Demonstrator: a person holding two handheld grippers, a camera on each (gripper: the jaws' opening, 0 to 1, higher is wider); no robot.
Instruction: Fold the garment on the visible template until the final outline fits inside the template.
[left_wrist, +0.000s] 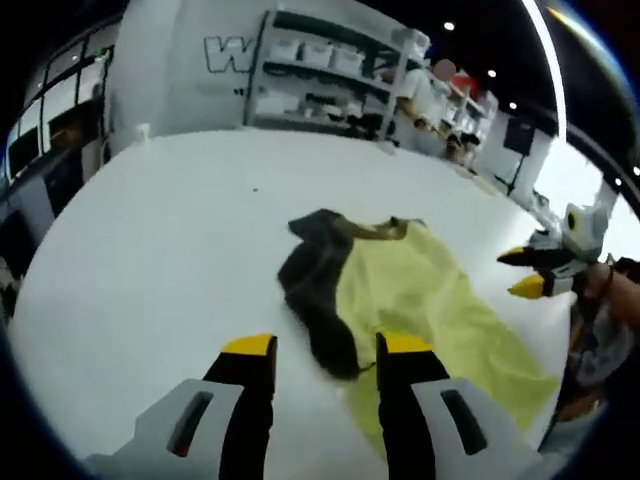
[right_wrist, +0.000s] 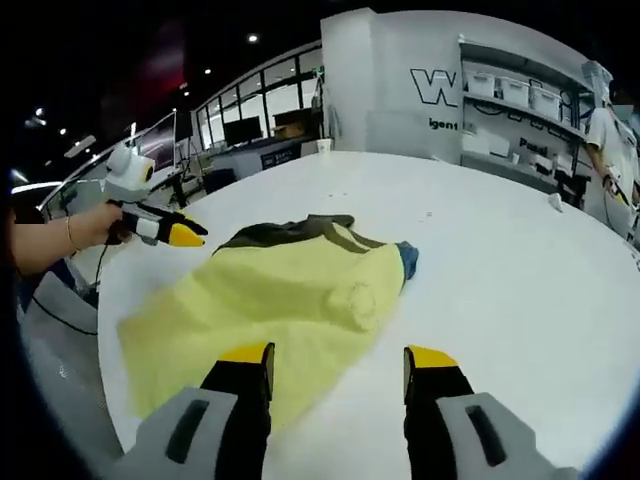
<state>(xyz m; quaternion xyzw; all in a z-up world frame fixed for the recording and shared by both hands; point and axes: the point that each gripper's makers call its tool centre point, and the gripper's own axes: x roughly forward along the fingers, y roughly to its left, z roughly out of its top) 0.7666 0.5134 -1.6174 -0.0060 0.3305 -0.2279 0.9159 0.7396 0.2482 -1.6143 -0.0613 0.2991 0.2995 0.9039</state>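
Both grippers, left gripper (left_wrist: 325, 350) and right gripper (right_wrist: 338, 358), are held open, nothing gripped. The yellow garment (right_wrist: 280, 300), mid-frame, could easily get dragged off the white table (right_wrist: 500, 280) if only one layer gets pinched.

Soft matt cloth garment (right_wrist: 290, 290); smooth, seemingly matt table (right_wrist: 500, 290).

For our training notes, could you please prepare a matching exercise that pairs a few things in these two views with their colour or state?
Things
1. garment
2. table
3. left gripper
4. shelves

Descriptions
A. white and round-edged, with the cloth lying on it
B. open, with yellow-tipped jaws apart above the cloth's edge
C. pale yellow with a dark part, lying loosely spread
D. standing in the background, holding white boxes

Pairs: 1-C, 2-A, 3-B, 4-D
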